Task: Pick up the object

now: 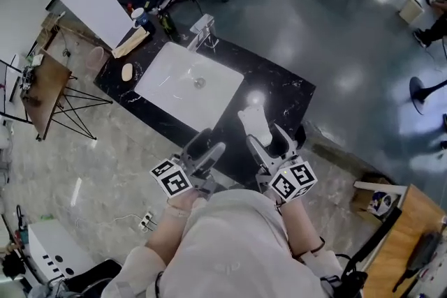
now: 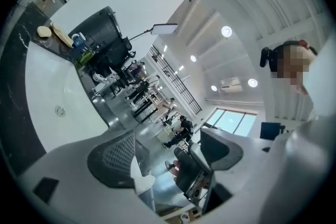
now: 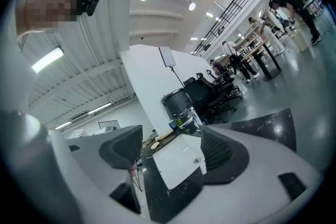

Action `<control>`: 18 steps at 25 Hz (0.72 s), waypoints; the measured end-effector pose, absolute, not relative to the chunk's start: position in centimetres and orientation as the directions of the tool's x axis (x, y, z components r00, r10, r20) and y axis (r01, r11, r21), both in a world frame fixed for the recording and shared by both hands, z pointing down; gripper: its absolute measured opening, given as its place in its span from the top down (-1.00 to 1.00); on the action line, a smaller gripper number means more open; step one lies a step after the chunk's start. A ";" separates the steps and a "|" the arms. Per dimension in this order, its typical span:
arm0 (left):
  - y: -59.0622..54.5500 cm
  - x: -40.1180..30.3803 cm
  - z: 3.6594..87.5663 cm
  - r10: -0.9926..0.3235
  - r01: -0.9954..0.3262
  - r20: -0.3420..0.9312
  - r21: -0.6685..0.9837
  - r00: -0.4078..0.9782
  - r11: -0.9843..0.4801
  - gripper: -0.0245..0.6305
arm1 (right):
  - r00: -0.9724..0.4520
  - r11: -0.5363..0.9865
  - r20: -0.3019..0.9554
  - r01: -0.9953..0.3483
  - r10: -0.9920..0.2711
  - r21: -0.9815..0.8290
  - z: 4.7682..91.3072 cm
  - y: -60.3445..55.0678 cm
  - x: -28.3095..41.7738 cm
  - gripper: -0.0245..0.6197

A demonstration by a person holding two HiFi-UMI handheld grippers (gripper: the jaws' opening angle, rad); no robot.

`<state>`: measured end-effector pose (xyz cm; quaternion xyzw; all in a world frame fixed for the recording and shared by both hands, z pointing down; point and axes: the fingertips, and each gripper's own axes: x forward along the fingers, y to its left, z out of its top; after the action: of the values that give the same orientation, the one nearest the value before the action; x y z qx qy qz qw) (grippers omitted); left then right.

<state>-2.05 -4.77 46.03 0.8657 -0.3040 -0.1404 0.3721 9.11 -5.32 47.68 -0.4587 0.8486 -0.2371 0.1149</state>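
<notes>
Both left tool (image 1: 207, 147) and right tool (image 1: 264, 130) face glossy rectangular white sink (image 1: 167, 75)

Grey fingers (image 1: 211, 152), b/w marker cubes (image 1: 293, 181)

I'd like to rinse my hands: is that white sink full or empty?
Empty, it seems: the sink shows a bare white basin with its drain plain in the head view, and nothing lies inside.

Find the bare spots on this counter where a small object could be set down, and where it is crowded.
Bare: the black counter right of the sink and the narrow strip along the sink's near side. Crowded: the counter's left end, with a cup, bottles, a wooden board and a tan oval piece.
</notes>
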 end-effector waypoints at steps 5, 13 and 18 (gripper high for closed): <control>-4.8 1.0 46.2 -0.552 -0.371 -0.005 0.735 0.834 -0.567 -0.19 | -0.466 0.383 0.035 -0.766 -0.884 -0.516 47.9 -4.0 12.2 -0.09; -5.2 3.8 45.6 -0.430 -0.277 -0.011 0.749 0.903 -0.602 -0.19 | -0.354 0.273 0.060 -0.809 -0.933 -0.521 47.9 -2.6 14.3 -0.09; -5.7 4.3 46.0 -0.345 -0.247 0.023 0.742 0.938 -0.623 -0.19 | -0.268 0.187 0.081 -0.829 -0.960 -0.528 48.3 -2.6 15.0 -0.09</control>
<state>4.26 -5.75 45.96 0.8987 -0.1648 -0.0608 0.4019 14.96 -2.60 48.35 -0.5896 0.7584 -0.2427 0.1351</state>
